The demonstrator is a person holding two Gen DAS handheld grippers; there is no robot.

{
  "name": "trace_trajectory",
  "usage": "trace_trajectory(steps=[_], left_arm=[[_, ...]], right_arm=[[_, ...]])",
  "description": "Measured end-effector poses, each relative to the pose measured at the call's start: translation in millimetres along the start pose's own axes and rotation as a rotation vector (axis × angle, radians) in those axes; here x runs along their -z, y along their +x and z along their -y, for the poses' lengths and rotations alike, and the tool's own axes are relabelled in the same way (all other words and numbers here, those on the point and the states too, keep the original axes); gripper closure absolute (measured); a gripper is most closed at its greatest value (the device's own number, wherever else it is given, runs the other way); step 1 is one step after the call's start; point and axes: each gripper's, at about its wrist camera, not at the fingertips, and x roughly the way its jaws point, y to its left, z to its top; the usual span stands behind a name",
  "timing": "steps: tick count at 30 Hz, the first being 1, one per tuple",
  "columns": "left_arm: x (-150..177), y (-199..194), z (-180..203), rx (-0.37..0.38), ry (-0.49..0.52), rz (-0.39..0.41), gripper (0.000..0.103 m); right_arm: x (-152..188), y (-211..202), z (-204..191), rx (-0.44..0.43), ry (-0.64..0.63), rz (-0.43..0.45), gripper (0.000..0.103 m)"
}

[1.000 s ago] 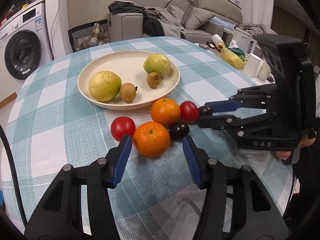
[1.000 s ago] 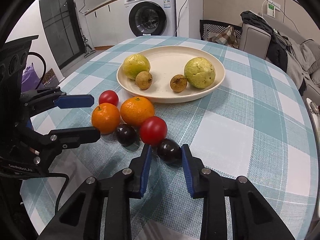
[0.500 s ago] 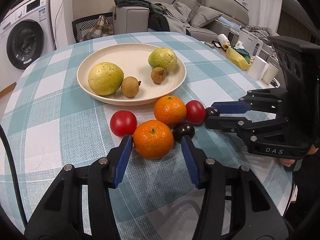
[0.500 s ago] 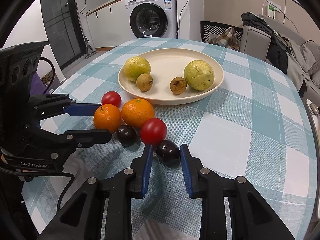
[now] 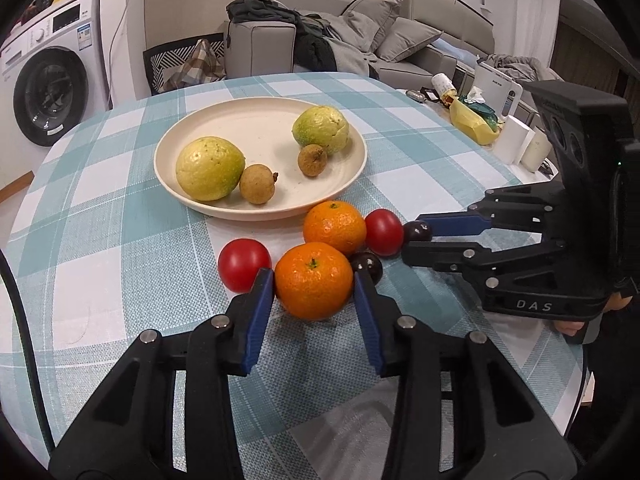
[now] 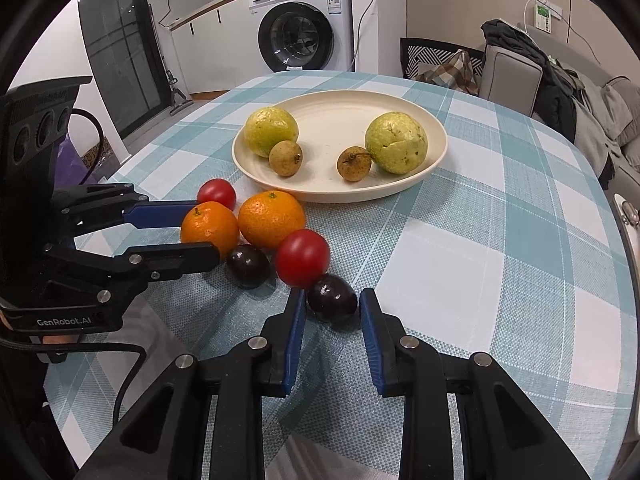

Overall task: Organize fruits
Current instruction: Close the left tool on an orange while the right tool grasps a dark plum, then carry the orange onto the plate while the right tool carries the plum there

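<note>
Presently at a round table under a teal-and-white checked cloth (image 5: 120, 220), fruit partly sorted.

Left gripper (image 5: 310, 280): black frame, blue pads. Has just been drawing its jaws in; now pinching the near orange mandarin (image 5: 314, 286), one pad against each flank. Mandarin resting on the cloth, just short of the plate. Lettering "GenRobot.AI" legible on the body in the right wrist view.

Right gripper (image 6: 332, 300): same build, lettering "DAS" legible on the body in the left wrist view. Nearly pressed together, nipping a small dark purple plum (image 6: 332, 298) between the pads. Plum on the cloth, touching a red tomato (image 6: 303, 258).

Loose on the cloth, in a tight cluster beside the plate:
- second orange mandarin (image 5: 335, 227), touching the plate rim and the gripped one
- second dark plum (image 5: 366, 266), tucked against the left gripper's right pad
- second red tomato (image 5: 243, 265), just outside the left gripper's left pad

On the shallow cream plate (image 5: 256, 213):
- two yellow-green guavas (image 5: 210, 174) (image 5: 320, 130), well apart
- two small brown longans (image 5: 257, 189) (image 5: 312, 160), each touching its nearer guava

Behind: white front-loading washing machine (image 6: 306, 24), stickers present but too small to read; grey sofa (image 5: 400, 40) heaped with clothes.
</note>
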Motion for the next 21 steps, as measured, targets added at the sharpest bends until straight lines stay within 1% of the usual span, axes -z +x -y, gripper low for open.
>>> trace_trajectory(steps=[3, 9, 16, 21], left_arm=[[-1, -3, -1, 0.004, -0.005, 0.013, 0.066], [-1, -11, -4, 0.000, -0.013, 0.039, 0.066], [-4, -25, -8, 0.009, -0.026, 0.086, 0.066], [-6, -31, -12, -0.004, -0.041, 0.111, 0.066]], right_arm=[[1, 0, -2, 0.007, -0.012, 0.007, 0.078], [1, -3, -5, 0.013, -0.028, 0.014, 0.078], [-2, -13, -2, 0.011, -0.006, 0.048, 0.078], [-4, -16, 0, 0.008, 0.008, 0.070, 0.078]])
